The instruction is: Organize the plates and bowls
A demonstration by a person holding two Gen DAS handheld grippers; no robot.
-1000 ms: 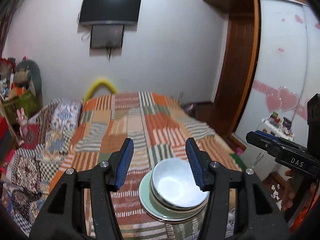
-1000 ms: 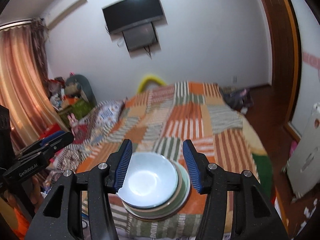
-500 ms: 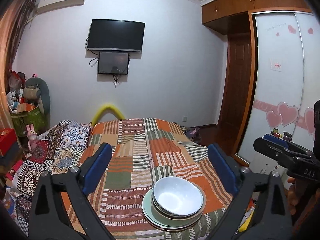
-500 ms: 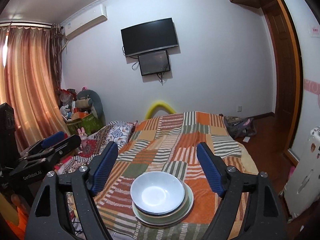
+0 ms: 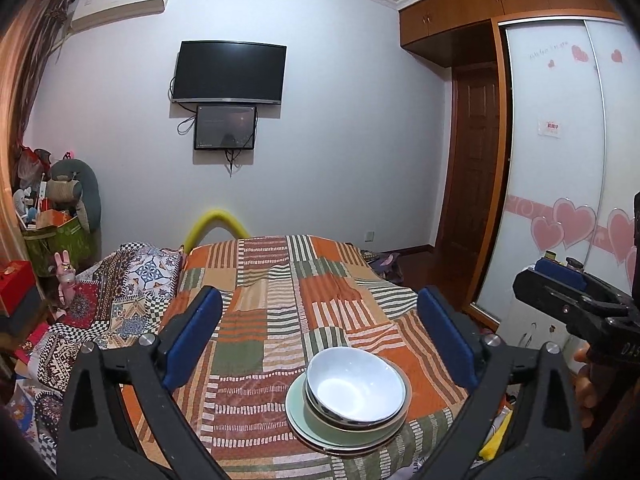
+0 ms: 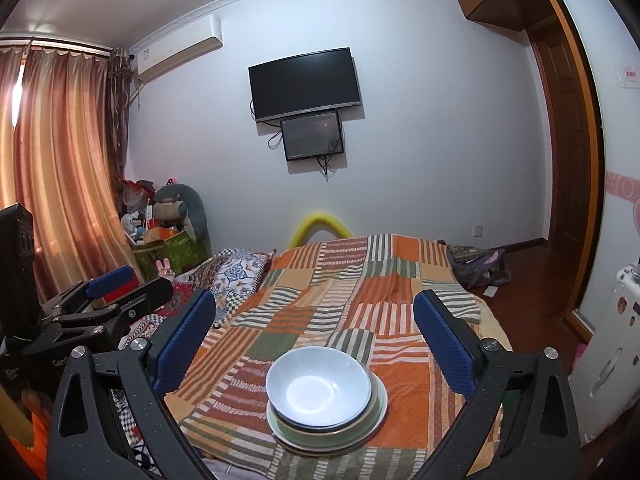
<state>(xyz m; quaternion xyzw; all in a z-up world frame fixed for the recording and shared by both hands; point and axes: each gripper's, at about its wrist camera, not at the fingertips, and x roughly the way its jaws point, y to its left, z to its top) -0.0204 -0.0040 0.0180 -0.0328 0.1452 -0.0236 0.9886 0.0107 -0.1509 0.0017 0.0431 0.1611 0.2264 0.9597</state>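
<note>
While left hand-held gripper [image 5: 318,330] gapes empty, right hand-held gripper [image 6: 314,326] still opening, empty; curtain [image 6: 56,168] only in right view.

Bowl [image 5: 356,388] is showing glossy white glaze, smooth; plates [image 6: 372,420] under it are reading as glazed ceramic, pale green. Bedspread [image 5: 328,292] is looking like matt woven cloth. Gripper pads [image 6: 184,340] are showing ribbed blue rubber on matt black plastic arms.

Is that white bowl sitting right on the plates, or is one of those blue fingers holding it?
Touching the plates, apart from the fingers. The right wrist view shows the bowl nested on them, bedspread visible between it and each wide-open finger.
</note>
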